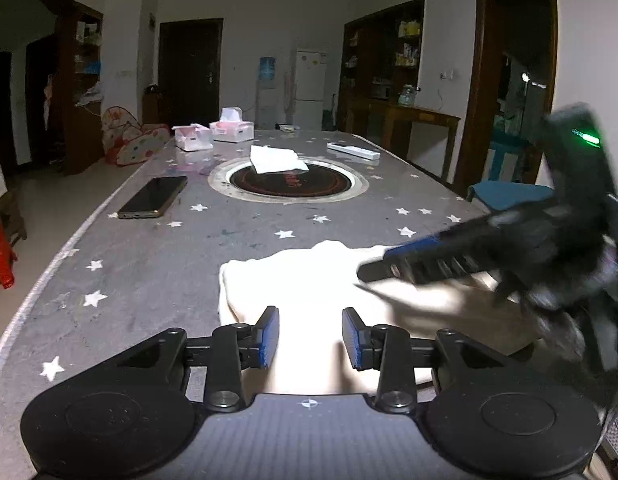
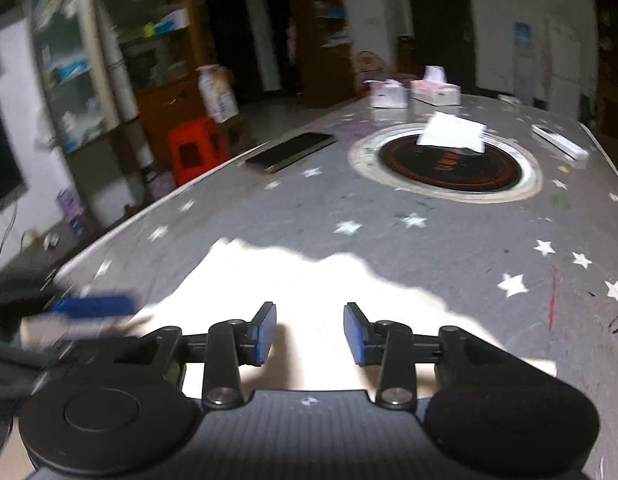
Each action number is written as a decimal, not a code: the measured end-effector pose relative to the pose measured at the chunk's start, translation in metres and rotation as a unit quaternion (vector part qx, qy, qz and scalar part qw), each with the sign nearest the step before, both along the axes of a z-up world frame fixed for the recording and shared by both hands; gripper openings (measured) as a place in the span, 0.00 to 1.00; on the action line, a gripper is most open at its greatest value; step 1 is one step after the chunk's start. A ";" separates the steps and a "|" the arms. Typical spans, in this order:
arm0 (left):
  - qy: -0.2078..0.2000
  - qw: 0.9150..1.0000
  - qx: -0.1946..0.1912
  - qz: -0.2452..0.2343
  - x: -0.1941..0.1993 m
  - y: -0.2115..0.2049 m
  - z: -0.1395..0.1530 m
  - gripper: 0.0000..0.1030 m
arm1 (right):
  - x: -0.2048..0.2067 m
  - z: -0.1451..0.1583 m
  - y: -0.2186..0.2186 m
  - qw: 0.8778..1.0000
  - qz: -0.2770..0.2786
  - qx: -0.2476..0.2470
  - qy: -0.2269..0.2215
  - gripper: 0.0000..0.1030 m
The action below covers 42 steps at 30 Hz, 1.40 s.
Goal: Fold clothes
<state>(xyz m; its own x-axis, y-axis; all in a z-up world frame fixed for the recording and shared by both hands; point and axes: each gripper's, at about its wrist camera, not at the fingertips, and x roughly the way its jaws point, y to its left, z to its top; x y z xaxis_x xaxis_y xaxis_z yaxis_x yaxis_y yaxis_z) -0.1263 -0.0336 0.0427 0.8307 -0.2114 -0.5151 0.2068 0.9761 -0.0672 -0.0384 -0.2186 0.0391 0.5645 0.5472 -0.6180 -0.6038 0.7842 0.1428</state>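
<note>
A cream-white garment lies folded on the grey table with white stars, near the front edge. In the left wrist view my left gripper hovers over the garment's near part, blue pads apart, with only cloth showing below the gap. The right gripper reaches in from the right, blurred, just above the garment's right side. In the right wrist view my right gripper stands open over the cloth. The left gripper shows there as a blurred blue finger at the garment's left edge.
A dark phone lies left of a round black inset with a white tissue on it. Further back are tissue boxes and a white remote. A blue chair stands right, a red stool left.
</note>
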 end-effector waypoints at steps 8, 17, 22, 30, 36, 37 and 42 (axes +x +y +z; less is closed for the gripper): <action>0.025 0.999 -0.019 0.008 0.008 0.019 -0.021 0.33 | -0.051 -0.015 0.012 0.999 0.026 -0.032 -0.029 0.38; 0.007 1.000 -0.025 0.009 0.004 0.021 -0.014 0.33 | -0.077 -0.003 -0.016 0.999 -0.002 -0.006 -0.047 0.42; -0.014 0.999 -0.036 -0.007 0.006 0.013 -0.001 0.33 | -0.083 -0.006 -0.048 0.998 -0.047 0.003 -0.028 0.42; -0.001 0.999 -0.024 -0.035 0.024 -0.015 -0.006 0.37 | -0.073 -0.007 -0.071 0.997 -0.069 0.035 -0.008 0.46; 0.028 0.999 -0.020 -0.023 0.032 -0.011 -0.023 0.41 | -0.061 -0.015 -0.078 0.997 -0.075 0.032 0.017 0.46; 0.027 0.999 -0.023 -0.024 0.032 -0.010 -0.024 0.42 | -0.060 -0.011 -0.079 0.997 -0.075 0.033 0.012 0.46; 0.023 0.999 -0.027 -0.027 0.031 -0.010 -0.025 0.47 | -0.038 0.001 -0.073 0.996 -0.080 0.029 -0.008 0.46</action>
<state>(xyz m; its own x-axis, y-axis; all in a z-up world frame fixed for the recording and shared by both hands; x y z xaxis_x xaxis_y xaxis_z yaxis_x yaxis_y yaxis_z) -0.0950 -0.0434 0.0173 0.7926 -0.2848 -0.5392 0.2551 0.9580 -0.1310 -0.0768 -0.2918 0.0403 0.6570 0.4841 -0.5779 -0.4741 0.8613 0.1826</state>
